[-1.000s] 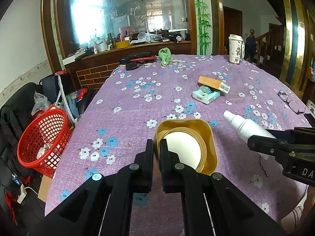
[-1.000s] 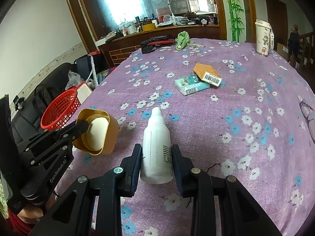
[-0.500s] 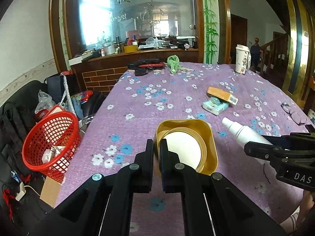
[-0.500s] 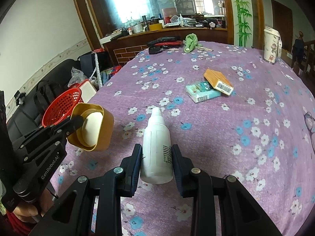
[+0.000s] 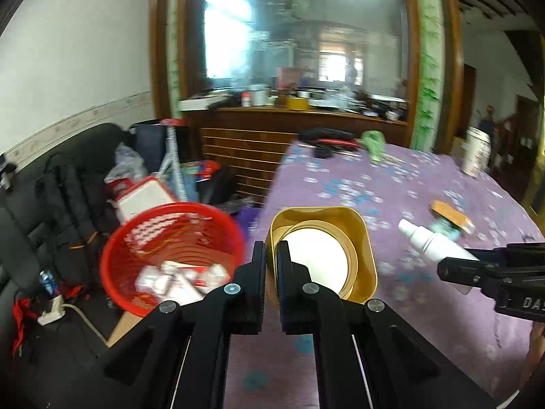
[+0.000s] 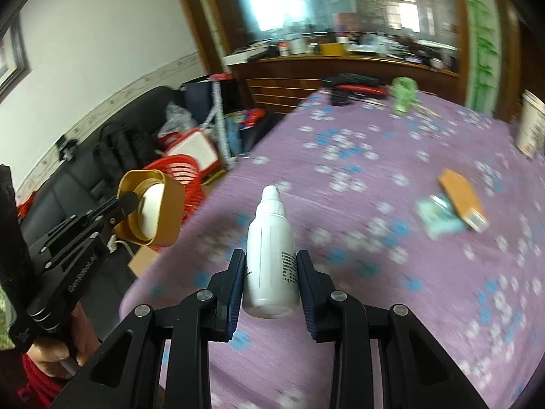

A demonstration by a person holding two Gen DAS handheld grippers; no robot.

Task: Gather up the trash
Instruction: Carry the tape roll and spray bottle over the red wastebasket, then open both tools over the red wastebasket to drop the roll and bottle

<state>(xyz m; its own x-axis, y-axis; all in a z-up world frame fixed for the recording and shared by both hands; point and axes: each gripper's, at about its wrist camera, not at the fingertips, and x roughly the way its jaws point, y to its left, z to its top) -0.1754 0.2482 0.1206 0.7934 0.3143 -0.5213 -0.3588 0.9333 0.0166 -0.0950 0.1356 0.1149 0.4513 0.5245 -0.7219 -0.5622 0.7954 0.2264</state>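
Beside the red basket, the left claw clenches the gold container's wall, and the right claw grasps the white bottle.

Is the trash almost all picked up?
Partly. The red plastic basket already holds some scraps. The left gripper pinches a gold tub; the right gripper grips a white plastic bottle. An orange box and teal packet remain on the table.

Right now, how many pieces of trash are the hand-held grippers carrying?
2: a square gold plastic tub pinched by its wall in the left hand-held gripper, and a white plastic bottle clamped in the right hand-held gripper.
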